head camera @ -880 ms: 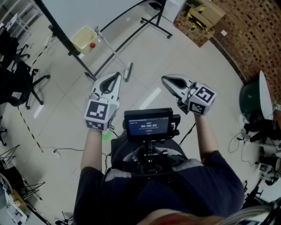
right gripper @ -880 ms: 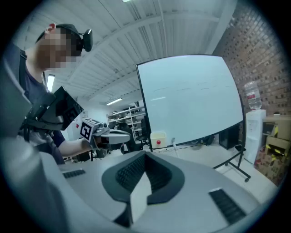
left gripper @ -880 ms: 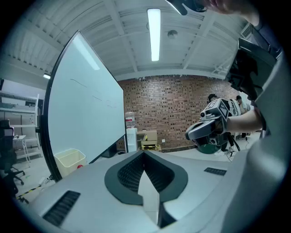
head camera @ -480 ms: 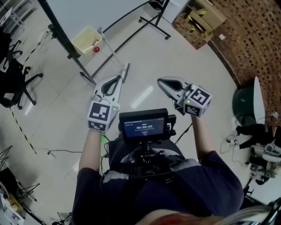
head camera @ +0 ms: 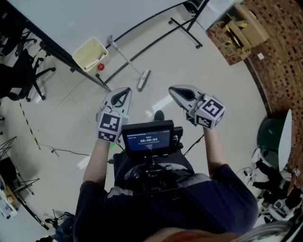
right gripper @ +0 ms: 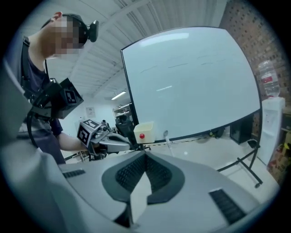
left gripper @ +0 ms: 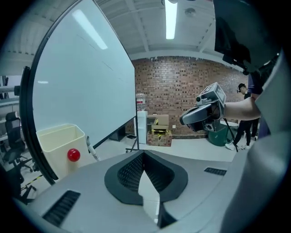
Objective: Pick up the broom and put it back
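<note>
The broom (head camera: 142, 79) lies on the pale floor, its head toward me and its thin handle (head camera: 122, 54) running back to a cream bin (head camera: 88, 52). Both grippers hover above the floor short of it. My left gripper (head camera: 124, 90) is shut and holds nothing, a little left of the broom head. My right gripper (head camera: 174, 89) is shut and bare as well, to the head's right. The left gripper view shows shut jaws, the bin (left gripper: 57, 143) and a piece of the handle (left gripper: 91, 149). In the right gripper view the handle end (right gripper: 167, 136) stands beside the bin (right gripper: 143, 130).
A whiteboard (head camera: 94, 14) on a black wheeled stand (head camera: 184, 30) is behind the broom. A red ball (head camera: 100, 67) sits by the bin. Cardboard boxes (head camera: 241, 28) stand at the brick wall, office chairs (head camera: 23, 78) at left, a green bin (head camera: 272, 137) at right.
The view has swung, so the broom head now lies ahead between the two grippers instead of by the left one. Both grippers stay shut and bare. A shoe tip now shows.
</note>
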`<state>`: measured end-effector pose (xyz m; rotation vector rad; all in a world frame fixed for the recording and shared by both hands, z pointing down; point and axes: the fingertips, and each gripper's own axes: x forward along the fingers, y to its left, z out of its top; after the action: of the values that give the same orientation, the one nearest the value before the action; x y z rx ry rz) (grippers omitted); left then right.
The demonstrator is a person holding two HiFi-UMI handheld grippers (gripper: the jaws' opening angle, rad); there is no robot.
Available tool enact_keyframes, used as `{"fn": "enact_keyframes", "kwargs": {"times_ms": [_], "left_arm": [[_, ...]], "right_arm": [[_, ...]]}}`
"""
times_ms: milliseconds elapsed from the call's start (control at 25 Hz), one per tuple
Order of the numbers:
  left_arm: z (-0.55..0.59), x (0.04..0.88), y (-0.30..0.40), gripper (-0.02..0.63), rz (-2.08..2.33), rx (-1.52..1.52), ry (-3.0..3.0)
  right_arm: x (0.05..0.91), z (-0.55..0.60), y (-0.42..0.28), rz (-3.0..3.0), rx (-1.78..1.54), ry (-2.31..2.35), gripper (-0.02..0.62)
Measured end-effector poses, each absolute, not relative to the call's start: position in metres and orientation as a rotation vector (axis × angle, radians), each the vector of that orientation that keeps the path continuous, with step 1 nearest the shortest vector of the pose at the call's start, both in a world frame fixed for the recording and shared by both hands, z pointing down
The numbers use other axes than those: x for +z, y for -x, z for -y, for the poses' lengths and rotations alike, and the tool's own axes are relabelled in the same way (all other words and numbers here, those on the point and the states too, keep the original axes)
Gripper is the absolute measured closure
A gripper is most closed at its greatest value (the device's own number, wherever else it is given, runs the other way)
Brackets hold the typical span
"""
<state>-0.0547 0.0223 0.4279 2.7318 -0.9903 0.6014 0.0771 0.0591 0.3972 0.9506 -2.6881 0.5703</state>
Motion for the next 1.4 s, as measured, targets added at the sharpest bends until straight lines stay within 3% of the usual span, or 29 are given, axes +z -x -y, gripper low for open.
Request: {"fn": "enact_keyframes", "kwargs": {"times_ms": [400,840,1040,1320,1360,1400], "left_arm": [[0.065,0.462,-0.005,0.606,1.323,0.621,-2.572],[0.132,0.539,0.029,0.606,1.357,0.583,-2.449],[0.165,0.607,0.057,0.606,1.35,0.713,-2.461],[0.191,0.626,0.068,0.604,1.462,0.617,-2.315],[0.195,0.626,0.07,0.592,1.48,0.595,-2.3],[0.199,0.626,0.071,0.486,1.492,0.572,-2.289]], "right_arm": [[0.431,0.039,-0.137,2.728,0.608,-0.657,0.588],[0.457,0.084,-0.098,2.644,0.658,-0.607,0.588],[0.482,0.106,-0.066,2.577,0.785,-0.68,0.588],[0.467,0.117,-0.044,2.595,0.758,-0.704,0.588],[0.467,0.118,-0.041,2.595,0.757,-0.699,0.588],[0.467,0.119,-0.038,2.593,0.753,-0.695,0.588]]}}
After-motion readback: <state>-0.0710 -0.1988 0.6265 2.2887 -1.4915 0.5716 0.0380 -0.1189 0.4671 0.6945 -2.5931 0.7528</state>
